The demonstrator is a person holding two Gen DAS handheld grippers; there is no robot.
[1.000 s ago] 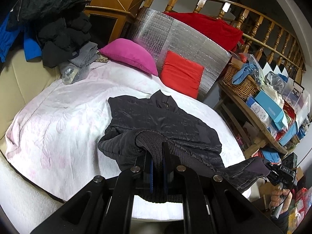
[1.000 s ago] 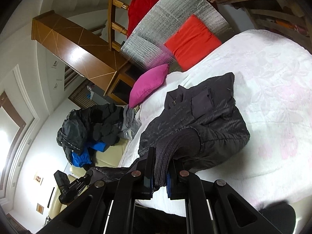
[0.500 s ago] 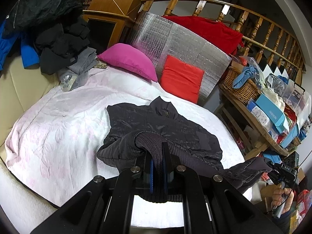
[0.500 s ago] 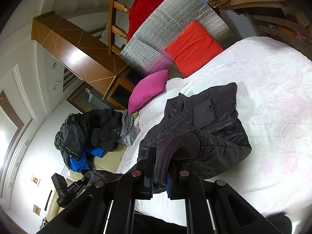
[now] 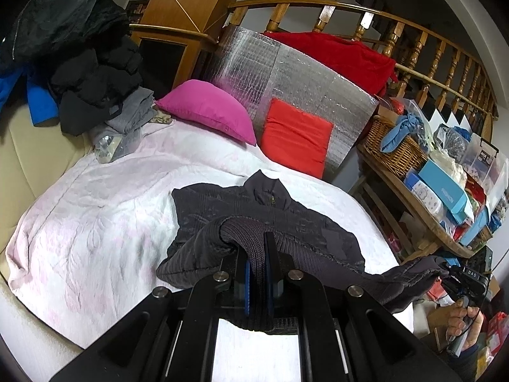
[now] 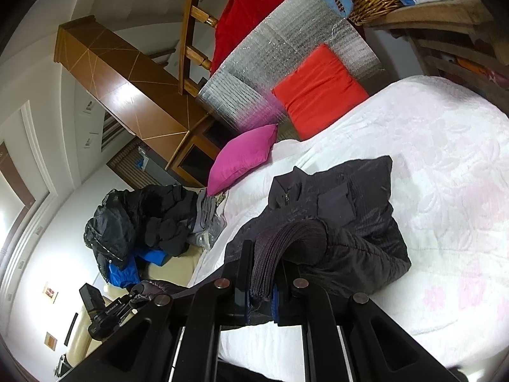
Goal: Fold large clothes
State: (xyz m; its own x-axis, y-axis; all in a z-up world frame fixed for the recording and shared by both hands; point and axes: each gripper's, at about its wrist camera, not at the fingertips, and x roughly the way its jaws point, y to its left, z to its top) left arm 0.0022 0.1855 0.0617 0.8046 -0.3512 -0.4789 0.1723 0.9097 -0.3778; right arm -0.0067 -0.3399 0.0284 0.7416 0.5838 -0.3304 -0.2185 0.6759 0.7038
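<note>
Both tongs on jacket hem

A dark jacket is spread on a white quilt, its collar turned to the far side, and its ribbed hem is clamped between the closed jaws of the left gripper at the near edge. At the near right, a sleeve end is gripped by the right gripper, held in a hand. A pink pillow and a red cushion are propped against a silver panel at the far side, with dark clothes heaped at the far left and a wicker basket placed on a shelf at the right.
</note>
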